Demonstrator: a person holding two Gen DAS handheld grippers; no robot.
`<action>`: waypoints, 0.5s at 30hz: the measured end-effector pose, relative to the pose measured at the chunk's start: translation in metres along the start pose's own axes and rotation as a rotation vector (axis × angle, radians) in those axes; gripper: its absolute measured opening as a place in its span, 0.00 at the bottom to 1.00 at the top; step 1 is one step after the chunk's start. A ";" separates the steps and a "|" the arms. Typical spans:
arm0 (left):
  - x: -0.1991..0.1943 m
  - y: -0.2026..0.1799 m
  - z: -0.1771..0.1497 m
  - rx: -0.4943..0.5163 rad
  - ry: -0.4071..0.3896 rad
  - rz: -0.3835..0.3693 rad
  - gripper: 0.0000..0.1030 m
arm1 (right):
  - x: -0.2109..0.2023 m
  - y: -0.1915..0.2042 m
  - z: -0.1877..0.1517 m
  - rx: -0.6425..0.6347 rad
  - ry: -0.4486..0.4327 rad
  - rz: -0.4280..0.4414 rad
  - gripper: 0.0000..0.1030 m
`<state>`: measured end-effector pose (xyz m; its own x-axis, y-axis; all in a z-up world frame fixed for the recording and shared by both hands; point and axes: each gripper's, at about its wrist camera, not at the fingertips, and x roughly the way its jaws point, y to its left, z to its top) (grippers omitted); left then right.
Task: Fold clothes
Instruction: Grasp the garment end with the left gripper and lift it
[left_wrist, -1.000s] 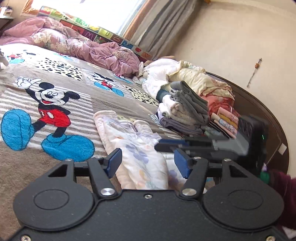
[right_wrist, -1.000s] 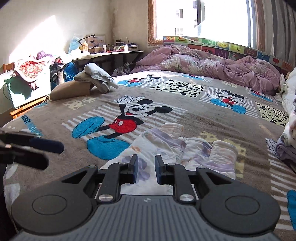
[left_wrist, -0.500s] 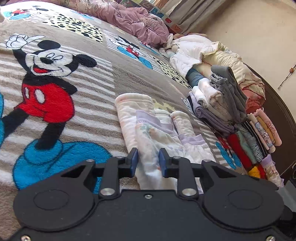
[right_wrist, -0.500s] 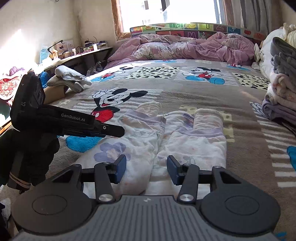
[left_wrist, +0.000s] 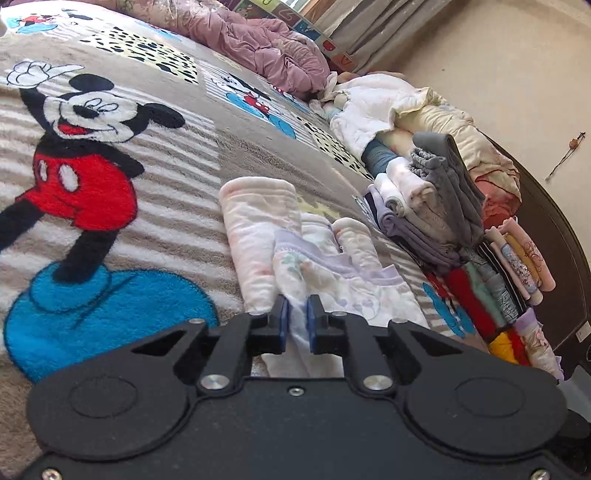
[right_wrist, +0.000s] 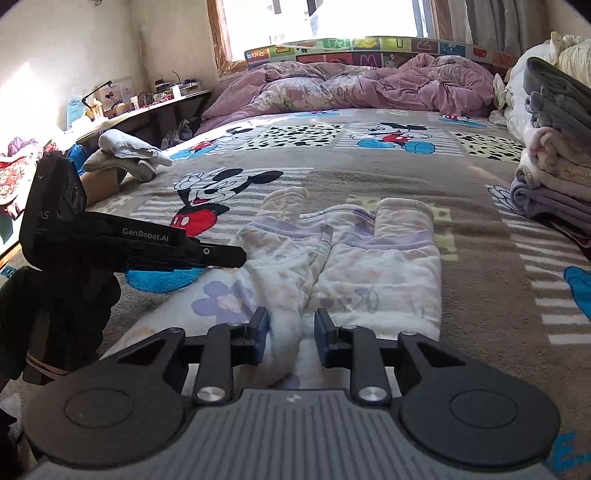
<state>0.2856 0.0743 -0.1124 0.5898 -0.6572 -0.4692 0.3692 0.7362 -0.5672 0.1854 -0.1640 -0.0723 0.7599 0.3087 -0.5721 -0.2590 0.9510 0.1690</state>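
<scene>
A pale floral quilted garment (right_wrist: 347, 266) lies flat on the Mickey Mouse blanket, sleeves pointing away from me; it also shows in the left wrist view (left_wrist: 314, 258). My left gripper (left_wrist: 296, 325) is shut on a fold at the garment's near left edge; it appears from the side in the right wrist view (right_wrist: 236, 255). My right gripper (right_wrist: 290, 334) is partly open, its blue pads either side of a raised fold of the garment's near edge, with a gap on the right side.
A stack of folded clothes (left_wrist: 436, 206) and a row of folded items (left_wrist: 509, 273) sit along the bed's right side. A pink duvet (right_wrist: 362, 88) lies at the far end. A cluttered desk (right_wrist: 140, 107) stands left of the bed.
My left gripper has closed from wide open onto the garment's near edge. My right gripper opened from nearly shut, then narrowed around a fold as it moved in.
</scene>
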 end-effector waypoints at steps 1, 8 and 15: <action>-0.005 -0.004 0.002 0.021 -0.012 0.000 0.11 | -0.005 0.004 0.002 -0.029 -0.013 -0.002 0.31; -0.014 -0.028 0.001 0.215 -0.066 -0.027 0.16 | -0.025 0.043 0.014 -0.293 -0.034 0.058 0.30; 0.024 -0.039 -0.027 0.413 0.076 0.105 0.14 | 0.000 0.061 -0.017 -0.411 0.086 0.086 0.30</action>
<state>0.2661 0.0258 -0.1201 0.5903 -0.5742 -0.5673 0.5757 0.7922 -0.2027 0.1600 -0.1057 -0.0755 0.6774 0.3674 -0.6373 -0.5486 0.8295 -0.1048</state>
